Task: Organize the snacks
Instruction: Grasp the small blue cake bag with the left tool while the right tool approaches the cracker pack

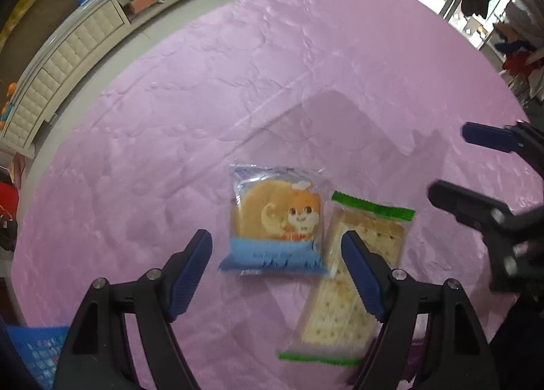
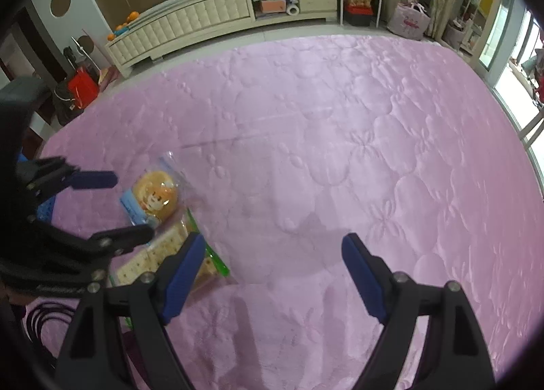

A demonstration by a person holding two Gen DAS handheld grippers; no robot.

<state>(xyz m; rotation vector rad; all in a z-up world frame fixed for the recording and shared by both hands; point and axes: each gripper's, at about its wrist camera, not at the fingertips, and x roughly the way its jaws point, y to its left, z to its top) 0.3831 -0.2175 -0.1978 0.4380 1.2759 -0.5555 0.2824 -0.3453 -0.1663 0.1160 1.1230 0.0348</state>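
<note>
- Nearest my left lens lies the cracker pack (image 1: 353, 274), a long clear wrapper with green sealed ends, running from near to far on the pink quilted bed cover (image 1: 238, 84).
- Just left of it, and overlapping its far corner or touching it, lies the bun pack (image 1: 275, 220), blue-banded with a cartoon squirrel over a round golden bun.
- Left gripper (image 1: 277, 271) points steeply down over this pair. Its jaws stand spread and pinch nothing; the left pad hangs over bare cover, the right pad over the crackers, with the bun pack's near edge between them.
- Right gripper (image 2: 272, 274) has jaws spread as well, and empty. Only pink cover shows between them, while both packs sit off to its left, the crackers partly behind its left pad.
- At the near-left corner of the left view I see a blue slotted basket (image 1: 34, 352), which I take to be where the snacks go, though I cannot be sure.
- Step in hand, as I judge it: the approach to a first pick, with neither snack lifted yet.
- Next move, for my left jaws: settle on one pack only, most likely the bun. That calls for shifting slightly so the right pad clears the crackers, coming down on both sides of the bun, then closing gently.
- My right jaws would have to travel left to reach the crackers without meeting the other gripper.
</note>
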